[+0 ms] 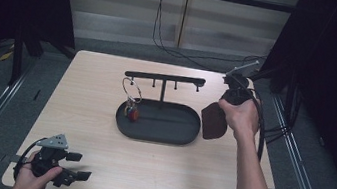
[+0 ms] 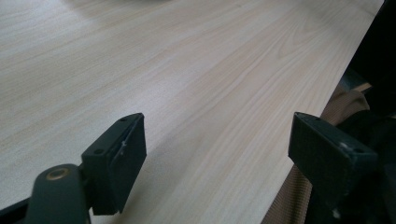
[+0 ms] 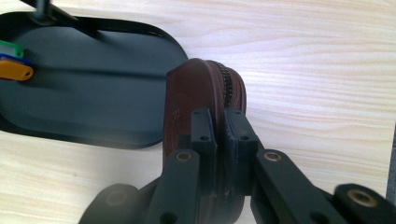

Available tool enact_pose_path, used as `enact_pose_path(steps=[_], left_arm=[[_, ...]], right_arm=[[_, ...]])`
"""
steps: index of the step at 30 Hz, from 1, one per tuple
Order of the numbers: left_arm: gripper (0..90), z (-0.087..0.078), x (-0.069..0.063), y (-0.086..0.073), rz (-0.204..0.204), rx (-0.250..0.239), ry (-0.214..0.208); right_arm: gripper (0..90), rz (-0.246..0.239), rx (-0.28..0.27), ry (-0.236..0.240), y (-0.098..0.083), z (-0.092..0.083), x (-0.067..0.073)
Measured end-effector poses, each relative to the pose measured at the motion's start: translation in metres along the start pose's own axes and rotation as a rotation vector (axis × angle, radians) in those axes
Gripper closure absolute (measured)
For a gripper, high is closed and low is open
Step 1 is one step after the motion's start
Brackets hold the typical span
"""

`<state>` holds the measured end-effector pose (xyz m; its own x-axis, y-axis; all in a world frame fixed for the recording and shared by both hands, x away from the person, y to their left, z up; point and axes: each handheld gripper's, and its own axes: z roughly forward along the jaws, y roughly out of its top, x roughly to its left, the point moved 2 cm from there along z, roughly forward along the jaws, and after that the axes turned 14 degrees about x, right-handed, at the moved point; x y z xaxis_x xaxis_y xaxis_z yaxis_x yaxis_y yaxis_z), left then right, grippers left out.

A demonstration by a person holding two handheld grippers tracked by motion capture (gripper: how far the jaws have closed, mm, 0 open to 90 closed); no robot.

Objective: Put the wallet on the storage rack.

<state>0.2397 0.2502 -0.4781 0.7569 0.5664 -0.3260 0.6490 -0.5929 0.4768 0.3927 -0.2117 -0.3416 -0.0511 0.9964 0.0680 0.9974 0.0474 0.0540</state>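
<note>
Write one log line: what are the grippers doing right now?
right gripper: shut on brown zipped leather pouch, beside black oval tray | left gripper: open, above wooden table

Our two arms, one raised, one resting

Our right gripper (image 3: 218, 122) is held up with arm extended, jaws clamped tight together on what they hold; our left gripper (image 1: 76, 165) rests low by our left hand (image 1: 33, 175), jaws wide apart.

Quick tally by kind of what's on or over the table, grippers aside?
Stand with tray: 1
Key ring with tags: 1
Brown zip pouch, in the right gripper: 1
Total: 3
</note>
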Motion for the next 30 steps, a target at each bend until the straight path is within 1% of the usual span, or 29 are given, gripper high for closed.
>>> enact_pose_path(steps=[1,2,5,7,10,13,15,17,19,20,22,25,30], left_arm=[[18.3,0.001,0.001,0.0,-0.006,0.005,0.002],[18.3,0.001,0.001,0.0,-0.005,0.007,-0.005],[18.3,0.0,0.001,0.0,-0.004,0.0,-0.008],[17.6,0.0,0.0,0.0,-0.003,-0.001,-0.011],[17.1,0.0,0.001,-0.001,0.002,-0.004,-0.023],[16.9,0.0,0.001,-0.001,-0.003,-0.005,-0.018],[16.9,0.0,0.001,-0.001,-0.001,-0.005,-0.021],[16.9,0.0,0.001,-0.001,0.01,-0.004,-0.021],[16.9,0.001,-0.001,0.0,0.014,-0.01,-0.041],[16.9,0.001,-0.001,0.0,0.016,-0.006,-0.042],[16.9,0.001,0.0,0.0,0.019,-0.006,-0.035],[16.9,0.001,0.002,-0.001,0.009,-0.008,-0.028],[16.9,0.0,0.001,-0.001,0.014,-0.009,-0.028]], right_arm=[[83.0,0.001,-0.002,0.002,0.001,-0.001,0.001],[83.0,-0.004,-0.004,0.005,0.001,-0.001,0.002],[83.0,-0.011,-0.019,0.004,0.003,-0.004,0.007],[83.0,-0.018,-0.019,0.013,0.004,-0.004,0.011],[83.0,-0.033,-0.017,0.007,0.008,-0.005,0.019],[83.0,-0.038,-0.021,0.016,0.011,-0.004,0.025],[83.0,-0.042,-0.02,0.028,0.012,-0.002,0.028],[83.0,-0.044,-0.024,0.046,0.014,0.002,0.029],[83.0,-0.042,-0.031,0.065,0.015,0.005,0.03],[83.0,-0.042,-0.03,0.08,0.016,0.009,0.031],[83.0,-0.046,-0.032,0.101,0.017,0.014,0.032],[83.0,-0.055,-0.032,0.112,0.018,0.02,0.036],[83.1,-0.056,-0.047,0.166,0.02,0.028,0.038]])
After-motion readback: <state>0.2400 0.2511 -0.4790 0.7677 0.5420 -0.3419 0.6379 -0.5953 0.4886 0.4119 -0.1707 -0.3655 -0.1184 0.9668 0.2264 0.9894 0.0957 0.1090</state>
